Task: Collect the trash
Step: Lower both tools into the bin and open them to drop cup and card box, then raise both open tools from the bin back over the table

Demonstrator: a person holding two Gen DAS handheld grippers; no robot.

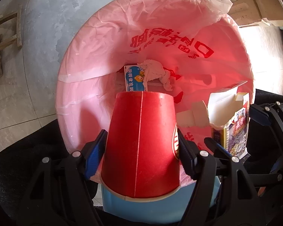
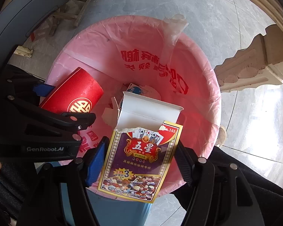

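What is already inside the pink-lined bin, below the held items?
Inside the bin lie a blue-and-white box and a crumpled tissue. The red cup and card box cover the rest of the bottom.

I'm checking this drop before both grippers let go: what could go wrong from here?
1. The left gripper holds the red paper cup near the bin's near rim; released there, it might tip outside.
2. The card box in the right gripper also overhangs that rim, and its torn-open flap could catch on the pink bag liner.
3. Both grippers sit close together, so they may bump on release.
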